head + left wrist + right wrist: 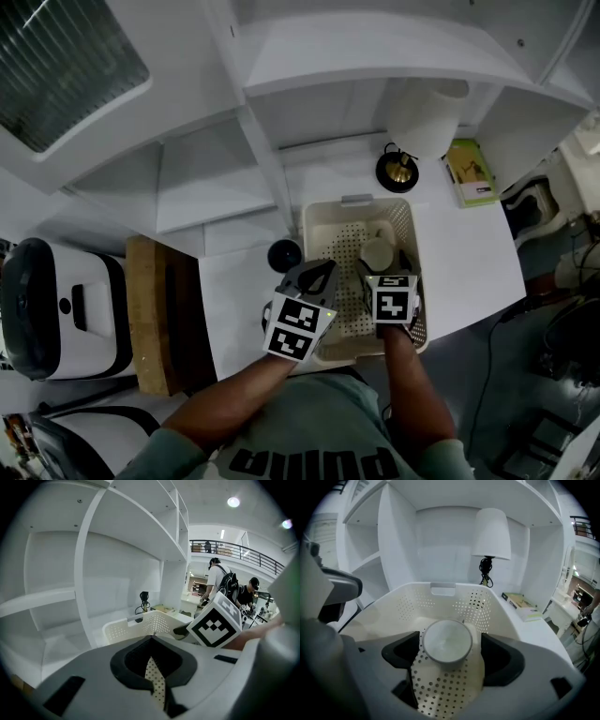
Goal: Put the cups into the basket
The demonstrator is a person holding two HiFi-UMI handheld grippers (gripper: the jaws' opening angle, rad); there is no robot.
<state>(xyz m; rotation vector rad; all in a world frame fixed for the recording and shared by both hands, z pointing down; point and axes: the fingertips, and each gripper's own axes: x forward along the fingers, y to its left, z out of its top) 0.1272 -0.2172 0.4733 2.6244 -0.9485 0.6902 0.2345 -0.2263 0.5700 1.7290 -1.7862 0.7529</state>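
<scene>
A cream perforated basket (405, 223) stands on the white table. A pale cup (378, 253) rests inside it. In the right gripper view the cup (446, 641) shows a flat round end and sits between the jaws with a small gap on each side. My right gripper (387, 275) (450, 656) is open over the basket floor. A dark cup (284, 253) stands on the table just left of the basket. My left gripper (317, 274) (153, 670) is shut and empty at the basket's (136, 624) left rim, close to the dark cup.
A white lamp (427, 117) with a black base (397, 171) and a green book (469, 172) sit behind the basket. White shelves rise at the back. A wooden board (150, 314) and a black-and-white appliance (56, 309) lie at the left. The table's edge runs right of the basket.
</scene>
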